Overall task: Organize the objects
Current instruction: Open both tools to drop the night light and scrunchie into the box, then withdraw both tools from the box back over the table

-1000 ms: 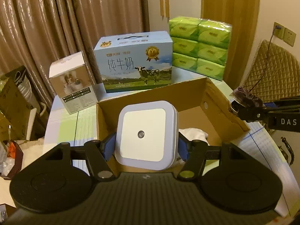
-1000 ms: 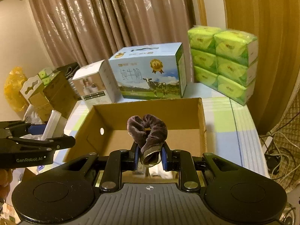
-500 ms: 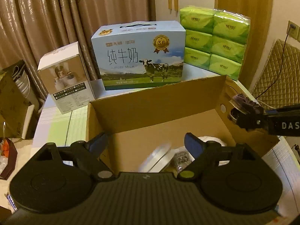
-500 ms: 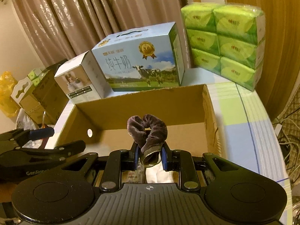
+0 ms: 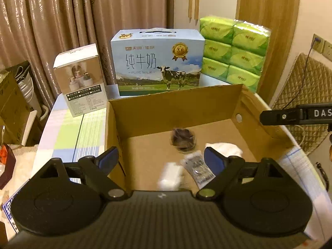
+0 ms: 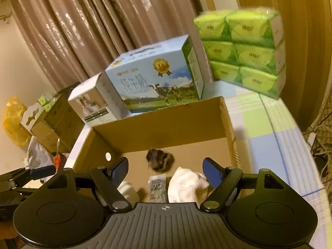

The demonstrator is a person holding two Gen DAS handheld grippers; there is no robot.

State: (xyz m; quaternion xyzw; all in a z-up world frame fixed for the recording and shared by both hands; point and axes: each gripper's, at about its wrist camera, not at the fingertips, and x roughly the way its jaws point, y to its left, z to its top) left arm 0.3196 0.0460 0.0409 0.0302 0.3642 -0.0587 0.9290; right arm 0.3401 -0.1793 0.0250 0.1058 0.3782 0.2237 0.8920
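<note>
Both claws, left gripper (image 5: 160, 160) and right gripper (image 6: 165, 168), are hanging spread and empty over the open brown cardboard box (image 5: 170, 112), where the dark brown velvet scrunchie (image 6: 159, 161) is lying blurred mid-floor; soft and light, it is likely best pinched across its band.

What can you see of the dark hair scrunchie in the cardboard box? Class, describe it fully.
The scrunchie is a dark brown, velvety-looking fabric ring, gathered into folds. It appears blurred in both views, so its exact pose is unclear. It is inside the open cardboard box, toward the far wall, beyond a white cloth and a small printed packet. No gripper holds it.
</note>
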